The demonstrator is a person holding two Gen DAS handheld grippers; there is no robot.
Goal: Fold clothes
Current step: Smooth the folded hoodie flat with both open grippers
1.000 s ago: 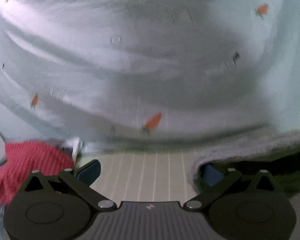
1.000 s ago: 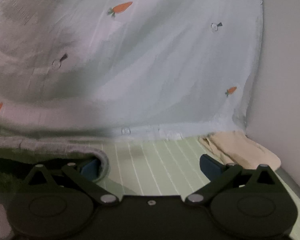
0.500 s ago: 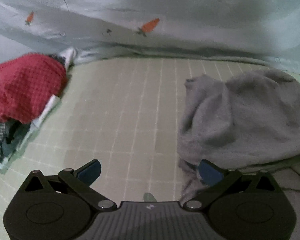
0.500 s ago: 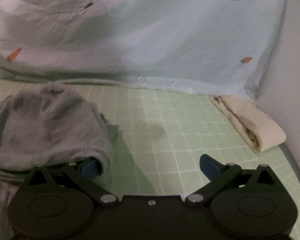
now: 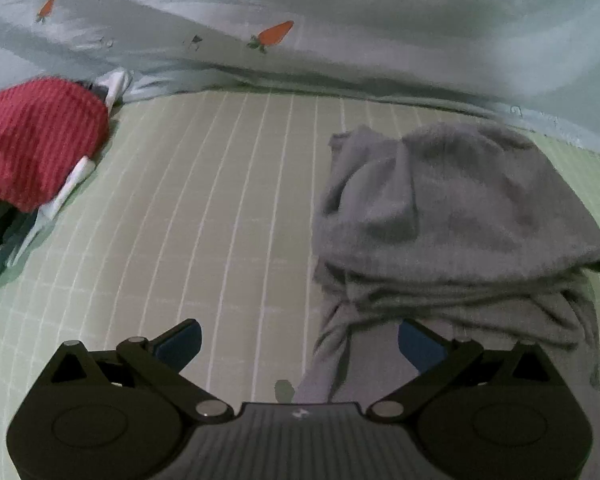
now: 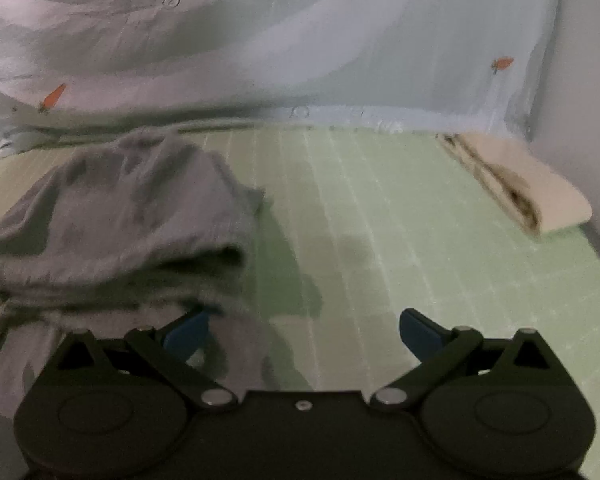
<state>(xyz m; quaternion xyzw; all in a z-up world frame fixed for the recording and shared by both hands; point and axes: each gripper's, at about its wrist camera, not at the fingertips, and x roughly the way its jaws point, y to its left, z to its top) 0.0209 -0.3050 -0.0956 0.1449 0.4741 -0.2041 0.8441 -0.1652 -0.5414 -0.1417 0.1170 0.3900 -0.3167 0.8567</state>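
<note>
We see two fisheye views over a pale green gridded mat (image 5: 220, 208). A grey garment (image 5: 452, 216) lies in a loose, half-folded heap at the centre right of the left view and the centre left of the right view (image 6: 124, 216).

The left gripper (image 5: 298, 344) sits at the bottom of its frame with its fingers spread apart and holding nothing; the right-hand blue pad (image 5: 418, 342) overlaps the garment's near edge. The right gripper (image 6: 302, 330) is likewise wide apart and empty, its left pad (image 6: 188, 330) at the garment's edge.

To fold well, we judge each gripper should pinch one near corner, lift evenly, and lay the edge flat.

A red garment (image 5: 32, 140) sits at the left edge, a folded cream one (image 6: 520, 184) at the right, and a carrot-print sheet (image 5: 300, 20) fills the top.
</note>
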